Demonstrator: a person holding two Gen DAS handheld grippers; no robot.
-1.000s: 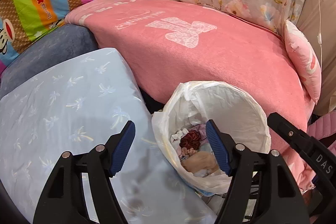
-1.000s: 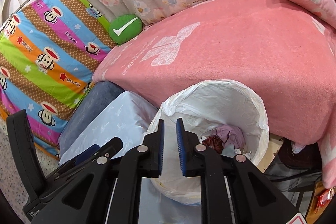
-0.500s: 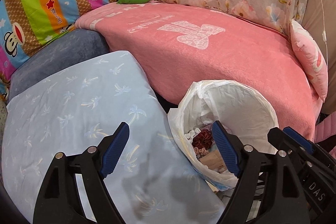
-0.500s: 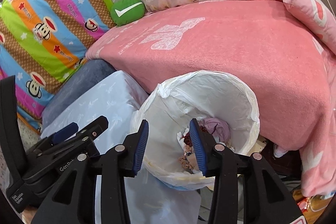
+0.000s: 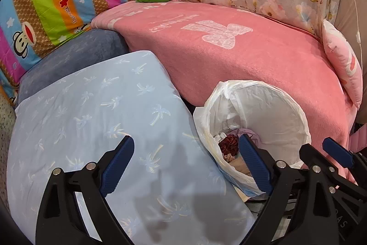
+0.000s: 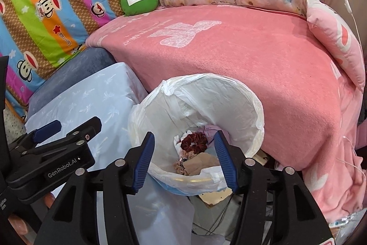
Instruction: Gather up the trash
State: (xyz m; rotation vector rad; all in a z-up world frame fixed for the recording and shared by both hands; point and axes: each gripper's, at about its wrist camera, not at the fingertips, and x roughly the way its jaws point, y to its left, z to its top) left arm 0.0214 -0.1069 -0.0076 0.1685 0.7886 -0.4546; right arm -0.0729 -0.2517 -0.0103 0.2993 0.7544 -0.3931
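Left gripper (image 5: 187, 163) jaws wide, just been opening, empty, over the light-blue cushion (image 5: 91, 130) left of the trash bin (image 6: 229, 102). Right gripper (image 6: 183, 159) jaws apart, also just been opening, nothing between them, above the bin's near rim. Dark-red scrunchie (image 6: 193, 141) and brown paper scrap (image 6: 199, 163) lie inside the bin. Pink blanket (image 6: 252, 56) behind the bin.

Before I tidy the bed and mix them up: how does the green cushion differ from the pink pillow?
The green cushion is small, rounded and plain green with a white tick; the pink pillow is larger, longer and pale pink with darker pink shapes. The cushion sits at the blanket's far left corner by the striped monkey quilt; the pillow leans along its right edge. Both are soft and rest at the blanket's edge.
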